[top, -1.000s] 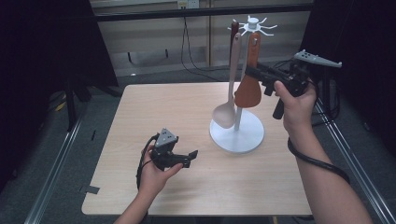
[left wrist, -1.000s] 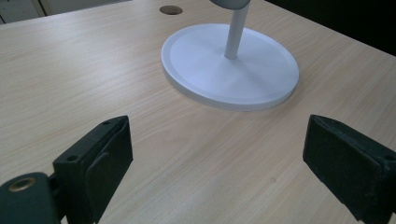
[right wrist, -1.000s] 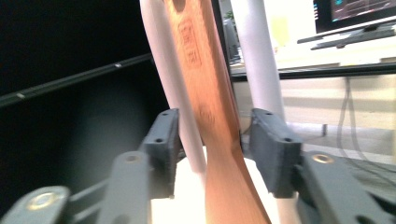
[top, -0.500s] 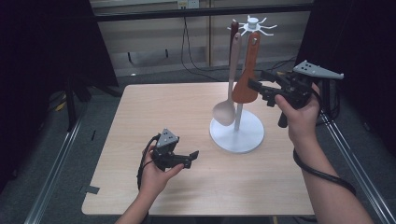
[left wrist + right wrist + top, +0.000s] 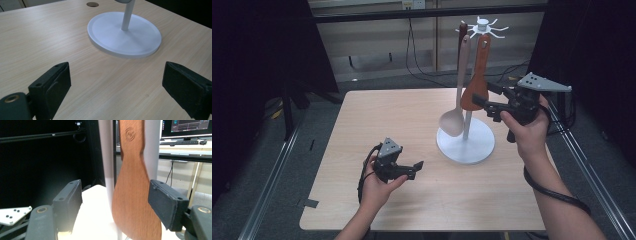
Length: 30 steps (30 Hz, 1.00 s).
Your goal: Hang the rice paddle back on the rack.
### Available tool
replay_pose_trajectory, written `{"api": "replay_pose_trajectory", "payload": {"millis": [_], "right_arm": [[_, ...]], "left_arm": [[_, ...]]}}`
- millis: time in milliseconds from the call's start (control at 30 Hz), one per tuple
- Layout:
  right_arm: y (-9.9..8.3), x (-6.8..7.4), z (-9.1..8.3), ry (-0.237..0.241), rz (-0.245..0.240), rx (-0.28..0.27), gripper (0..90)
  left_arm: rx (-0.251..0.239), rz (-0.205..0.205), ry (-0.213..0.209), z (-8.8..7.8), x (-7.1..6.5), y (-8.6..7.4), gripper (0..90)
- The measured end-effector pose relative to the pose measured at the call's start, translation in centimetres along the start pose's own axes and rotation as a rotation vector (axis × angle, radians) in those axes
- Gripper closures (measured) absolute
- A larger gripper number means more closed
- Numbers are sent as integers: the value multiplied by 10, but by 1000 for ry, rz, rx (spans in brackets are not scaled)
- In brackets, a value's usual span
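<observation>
A white utensil stand (image 5: 464, 146) with a round base (image 5: 112, 37) stands right of the table's middle. From its top hooks hang a brown wooden spatula (image 5: 475, 92), a pale spoon (image 5: 452, 122) and a dark handle behind them. My right gripper (image 5: 480, 94) is held level at the spatula's blade. Its jaws have just been opening, and the blade (image 5: 135, 202) hangs between them with a gap to each pad. My left gripper (image 5: 416, 169) rests low on the table in front and left of the stand. It is open (image 5: 115, 82) with nothing but bare wood between its jaws.
The light wooden table (image 5: 387, 115) has a cable hole (image 5: 92, 4) behind the stand. Black curtains flank the table, and metal rails (image 5: 272, 190) run along the floor at both sides. A cable trails from each gripper.
The right gripper's jaws have spread apart around the spatula blade and let it go. That hand has drifted slightly right and down. The left gripper has stayed where it was.
</observation>
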State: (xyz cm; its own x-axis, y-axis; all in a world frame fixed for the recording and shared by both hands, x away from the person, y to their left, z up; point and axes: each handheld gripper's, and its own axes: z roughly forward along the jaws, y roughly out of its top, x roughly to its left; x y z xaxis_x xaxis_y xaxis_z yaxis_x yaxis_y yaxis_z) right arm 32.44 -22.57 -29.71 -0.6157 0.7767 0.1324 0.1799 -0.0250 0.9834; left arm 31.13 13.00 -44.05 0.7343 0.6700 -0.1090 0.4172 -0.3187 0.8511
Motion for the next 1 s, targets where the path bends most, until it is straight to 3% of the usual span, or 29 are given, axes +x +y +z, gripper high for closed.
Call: {"api": "replay_pose_trajectory", "payload": {"millis": [200,267,300,400,1000], "right_arm": [[-6,3,-3,3,-10,9,267],[-7,3,-4,6,-11,7,266],[-8,3,-4,9,-10,7,265],[-11,5,-5,10,-14,12,262],[-35,8,-9,13,-3,32,252]], "left_arm": [[-1,23,1,-1,1,1,82],[-6,-3,0,0,0,1,82],[-1,17,0,-1,1,1,82],[-2,-1,4,-1,-1,1,82],[0,4,3,-1,-1,1,82]]}}
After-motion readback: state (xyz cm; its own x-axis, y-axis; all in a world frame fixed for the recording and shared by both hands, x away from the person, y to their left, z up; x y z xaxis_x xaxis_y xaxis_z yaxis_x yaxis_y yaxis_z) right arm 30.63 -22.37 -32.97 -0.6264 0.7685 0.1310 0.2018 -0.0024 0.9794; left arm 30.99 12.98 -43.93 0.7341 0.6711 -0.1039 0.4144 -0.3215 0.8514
